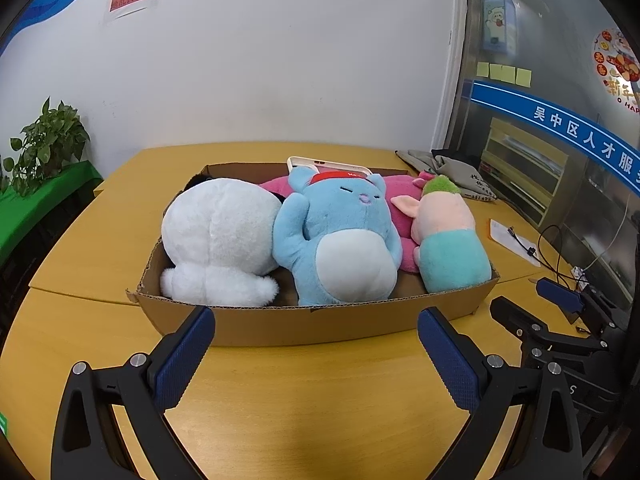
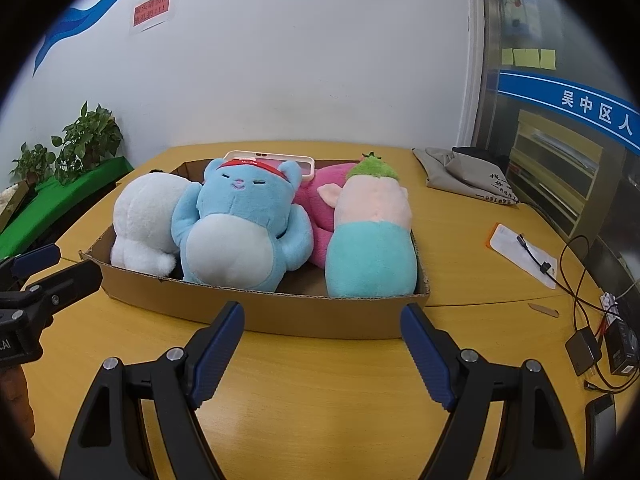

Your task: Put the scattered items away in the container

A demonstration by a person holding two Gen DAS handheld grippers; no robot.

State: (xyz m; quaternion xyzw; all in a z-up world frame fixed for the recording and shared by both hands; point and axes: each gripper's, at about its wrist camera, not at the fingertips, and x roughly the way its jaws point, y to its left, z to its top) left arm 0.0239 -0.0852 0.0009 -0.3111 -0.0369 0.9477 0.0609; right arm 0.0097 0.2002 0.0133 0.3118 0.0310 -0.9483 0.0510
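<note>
Cardboard box (image 1: 304, 322) packed with plush toys (image 1: 340, 240); bare bench (image 2: 320, 400) before near wall. Left gripper (image 1: 316, 320), right gripper (image 2: 322, 316): jaws apart, empty, angled down.

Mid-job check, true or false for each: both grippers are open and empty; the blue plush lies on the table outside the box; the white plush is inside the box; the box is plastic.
1. Both the left gripper and the right gripper are open and empty. True.
2. The blue plush lies on the table outside the box. False: it is in the cardboard box.
3. The white plush is inside the box. True.
4. The box is plastic. False: it is cardboard.
</note>
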